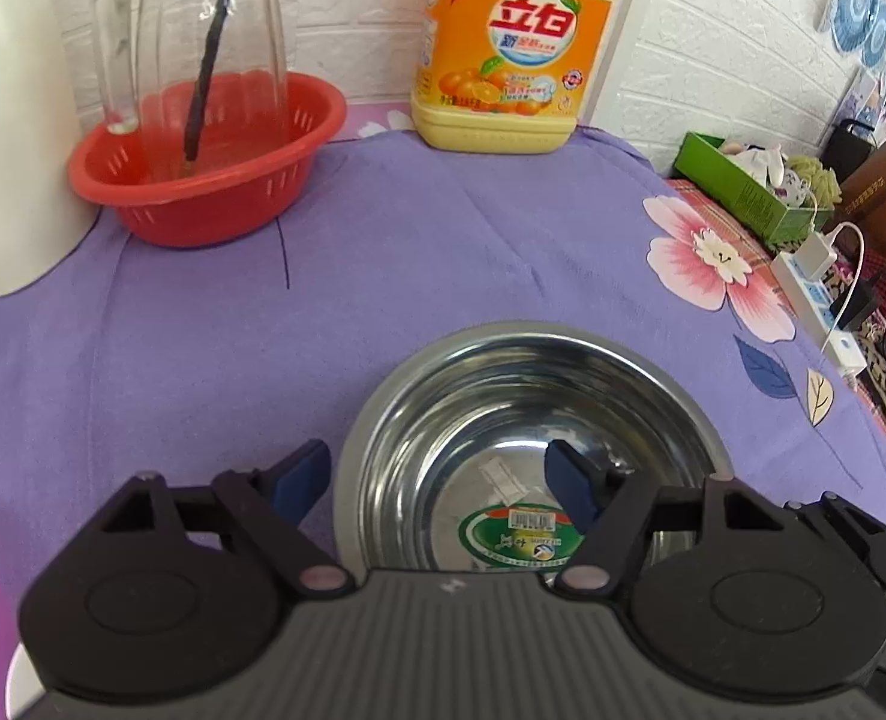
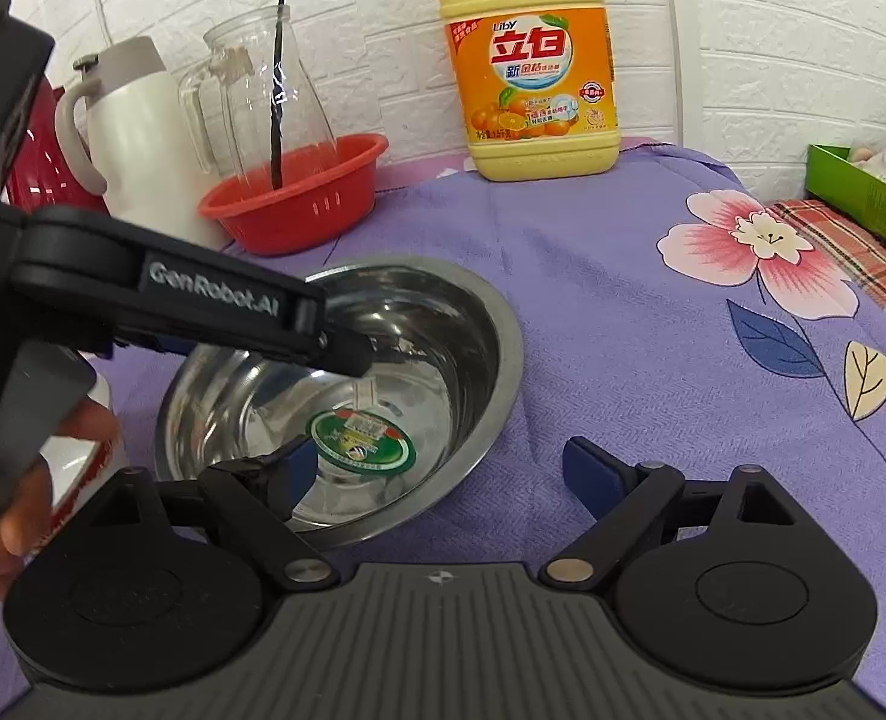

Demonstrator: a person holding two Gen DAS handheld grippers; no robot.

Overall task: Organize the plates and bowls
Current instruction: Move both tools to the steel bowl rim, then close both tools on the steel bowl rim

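Note:
A steel bowl (image 1: 532, 420) with a green sticker inside sits on the purple flowered cloth; it also shows in the right wrist view (image 2: 383, 360). My left gripper (image 1: 443, 480) is open and straddles the bowl's left rim, one finger outside, one inside. In the right wrist view the left gripper (image 2: 335, 348) reaches over the bowl from the left. My right gripper (image 2: 443, 468) is open and empty, straddling the bowl's near right rim, left finger over the inside, right finger over the cloth.
A red colander (image 2: 299, 198) holding a glass jug (image 2: 263, 90) stands at the back left beside a white kettle (image 2: 125, 120). A yellow detergent bottle (image 2: 532, 72) stands by the wall. A green box (image 1: 754, 186) and power strip (image 1: 814, 294) lie right.

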